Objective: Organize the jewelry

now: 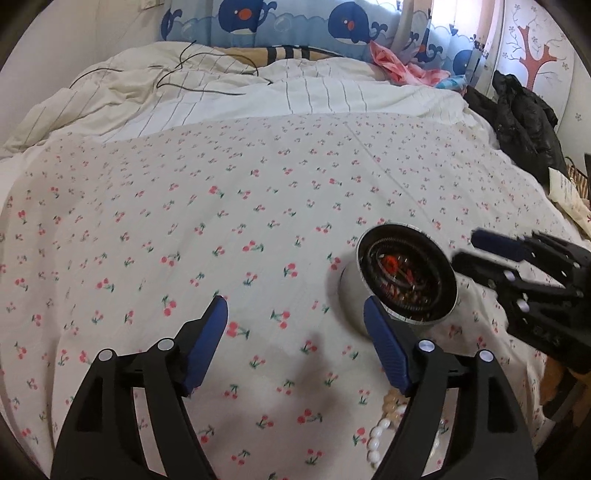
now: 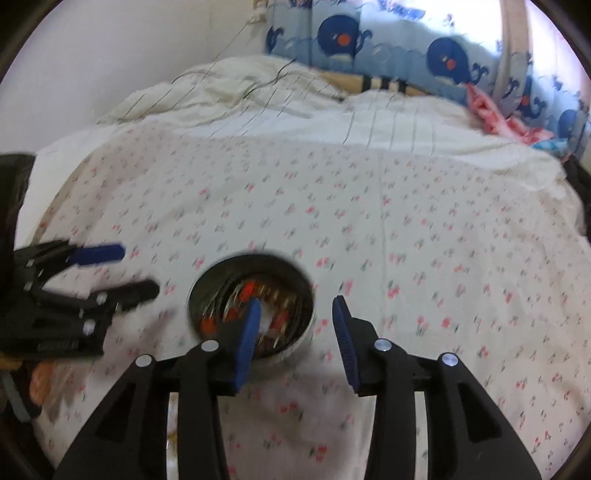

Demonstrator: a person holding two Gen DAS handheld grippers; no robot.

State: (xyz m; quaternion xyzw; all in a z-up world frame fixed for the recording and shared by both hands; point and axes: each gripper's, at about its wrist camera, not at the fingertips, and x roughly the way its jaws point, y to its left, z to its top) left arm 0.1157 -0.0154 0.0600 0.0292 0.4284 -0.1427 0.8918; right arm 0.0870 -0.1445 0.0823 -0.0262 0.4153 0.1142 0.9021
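nearest the lens, blue-padded fingers [image 1: 204, 347] of the left gripper [image 1: 295, 343] spread wide over cherry-print bedspread [image 1: 147, 221], nothing between them. just beneath and behind the inner finger, a strand of white and cream beads [image 1: 380, 439], loose on the cloth and partly hidden by the black frame. a little farther, up and toward that same inner finger, a round metal tin [image 1: 406, 280], tilted, mouth open, red and dark pieces jumbled inside. beyond the tin, right gripper [image 1: 469, 249] reaching in from the side. from the right wrist view, blurred: right gripper [image 2: 295, 332] partly open and empty, one pad across the tin [image 2: 251, 295], the other clear of the rim; contact not readable through the blur. left gripper [image 2: 129, 269] off to the side, apart from the tin. judged from this: beads lying closer to the left fingers than to the right, strand running roughly toward the tin, so a short pull back and inward likely needed before any pinch. farthest back, rumpled striped duvet [image 1: 258, 92] and whale-print bumper [image 1: 295, 26] along the wall.
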